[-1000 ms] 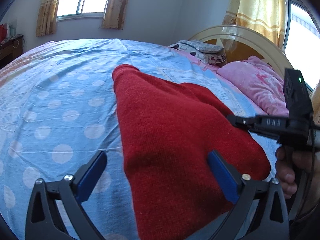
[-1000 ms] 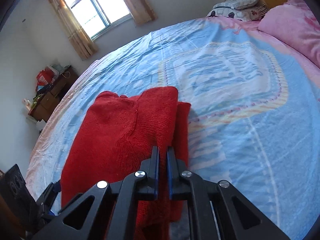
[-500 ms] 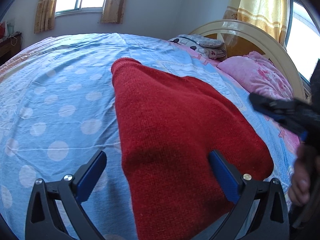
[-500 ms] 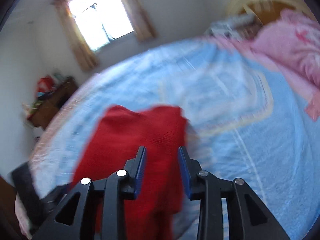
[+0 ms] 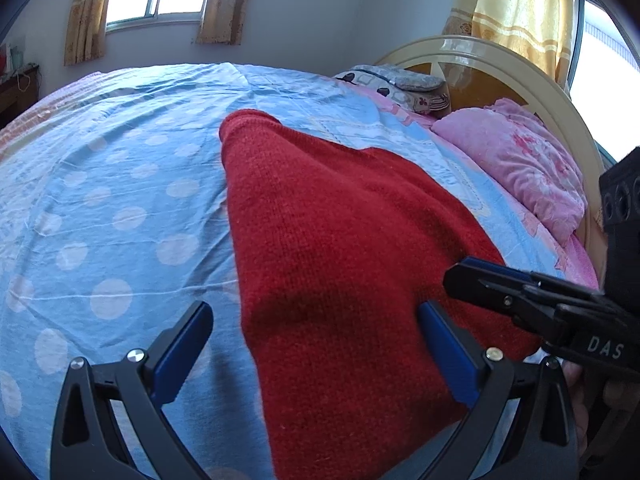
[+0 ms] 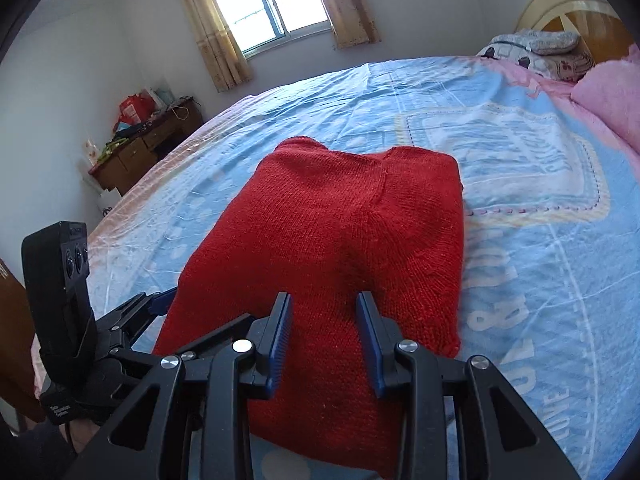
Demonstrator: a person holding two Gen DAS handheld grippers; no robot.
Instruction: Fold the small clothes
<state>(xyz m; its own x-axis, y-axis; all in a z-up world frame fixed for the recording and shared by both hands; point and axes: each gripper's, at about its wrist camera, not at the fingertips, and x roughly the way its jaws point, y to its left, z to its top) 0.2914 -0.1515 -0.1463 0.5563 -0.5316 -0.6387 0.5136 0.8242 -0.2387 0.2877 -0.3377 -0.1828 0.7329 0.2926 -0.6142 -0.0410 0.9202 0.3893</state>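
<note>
Nearest the cameras, the left gripper (image 5: pixel 316 344) has its jaws wide apart, one blue pad over the bedsheet (image 5: pixel 120 216) just beside the red knitted garment (image 5: pixel 344 248) and the other over the knit itself, so it straddles the garment's near left edge without holding anything. The right gripper (image 6: pixel 325 340) also has its jaws apart, more narrowly, poised over the garment's near end with nothing between them; whether the pads touch the wool cannot be told. The garment lies flat on the bed, apparently already doubled lengthwise into a long band running away from the near edge of the bed toward its middle, with a seam (image 6: pixel 380 184) showing near the far end. It looks like a soft, fairly thick knit: light, limp, and grippy rather than slippery, likely to sag and stretch if lifted by one point. The sensible hold, in my judgement, is at the two near corners, pinching through all layers at the hem so the stack moves as one, then carrying that end over toward the far end. A shallow pinch could catch only the top layer and peel the fold open. Beyond the garment, to its right, a pink pillow (image 5: pixel 516 160) rests by the headboard (image 5: pixel 480 52), and a curtained window (image 6: pixel 272 4) lies past its far end.
</note>
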